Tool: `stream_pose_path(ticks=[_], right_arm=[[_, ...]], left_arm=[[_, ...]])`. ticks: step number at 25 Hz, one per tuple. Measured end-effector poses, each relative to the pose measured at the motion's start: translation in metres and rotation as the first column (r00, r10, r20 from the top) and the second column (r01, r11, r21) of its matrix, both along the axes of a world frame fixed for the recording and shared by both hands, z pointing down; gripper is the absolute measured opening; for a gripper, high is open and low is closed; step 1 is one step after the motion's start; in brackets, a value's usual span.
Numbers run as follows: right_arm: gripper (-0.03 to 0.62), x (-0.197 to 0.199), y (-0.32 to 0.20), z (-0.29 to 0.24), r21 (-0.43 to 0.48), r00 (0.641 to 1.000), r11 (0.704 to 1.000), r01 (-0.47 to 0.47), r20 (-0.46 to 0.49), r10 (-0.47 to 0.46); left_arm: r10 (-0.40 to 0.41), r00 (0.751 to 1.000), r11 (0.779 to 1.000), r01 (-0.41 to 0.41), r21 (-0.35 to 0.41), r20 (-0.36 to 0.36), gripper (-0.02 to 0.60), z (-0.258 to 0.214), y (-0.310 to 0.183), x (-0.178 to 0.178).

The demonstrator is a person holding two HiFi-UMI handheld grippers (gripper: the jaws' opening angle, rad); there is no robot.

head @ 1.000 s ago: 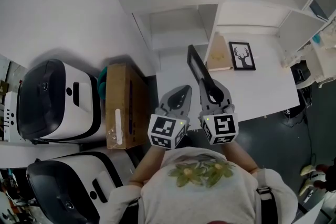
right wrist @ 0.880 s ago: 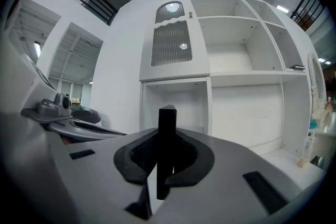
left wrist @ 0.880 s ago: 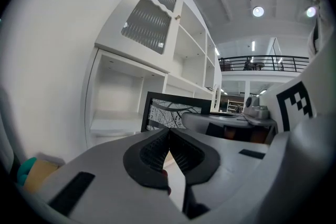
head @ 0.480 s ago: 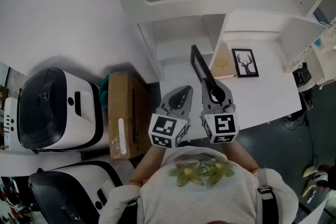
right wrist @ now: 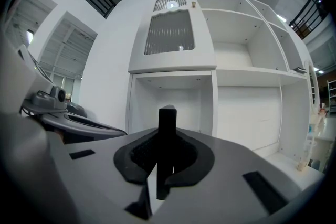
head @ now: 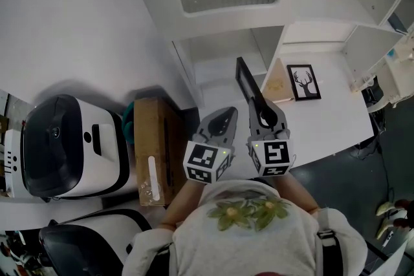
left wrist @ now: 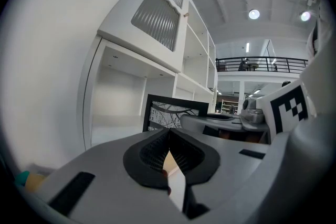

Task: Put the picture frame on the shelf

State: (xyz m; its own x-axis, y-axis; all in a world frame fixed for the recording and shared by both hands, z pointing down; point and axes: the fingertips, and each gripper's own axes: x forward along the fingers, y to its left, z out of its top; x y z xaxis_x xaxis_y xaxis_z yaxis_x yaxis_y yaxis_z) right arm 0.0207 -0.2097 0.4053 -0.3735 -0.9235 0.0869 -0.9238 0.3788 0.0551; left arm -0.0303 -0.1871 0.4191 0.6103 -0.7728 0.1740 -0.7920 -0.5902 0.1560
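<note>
The picture frame (head: 246, 81) is held edge-on in the right gripper (head: 257, 101), in the air in front of the white shelf (head: 223, 48) and well short of it; in the right gripper view the jaws are seen clamped on the frame's thin black edge (right wrist: 167, 123), which stands upright between the pads, with the open lower compartment (right wrist: 173, 97) straight ahead. The left gripper (head: 223, 114) is carried just beside the right one, apart from the frame; its jaws (left wrist: 169, 144) are pressed together with nothing between them. The frame's patterned face (left wrist: 176, 113) is seen beyond them. A second frame with a deer print (head: 303, 82) lies on the white surface to the right; a cardboard box (head: 154, 152) stands on the left.
</note>
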Motion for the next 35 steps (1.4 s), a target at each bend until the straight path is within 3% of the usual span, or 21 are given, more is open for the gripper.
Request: stream_pose_path(ticks=[18, 35], right_arm=[[0.048, -0.007, -0.034, 0.022, -0.043, 1.0, 0.999, -0.023, -0.012, 0.023], [0.048, -0.014, -0.056, 0.021, -0.023, 1.0, 0.999, -0.023, -0.006, 0.023]], left_arm=[[-0.005, 1.0, 0.999, 0.005, -0.033, -0.012, 0.029, 0.015, -0.02, -0.01], [-0.039, 0.999, 0.998, 0.038, -0.055, -0.023, 0.029, 0.026, -0.034, -0.017]])
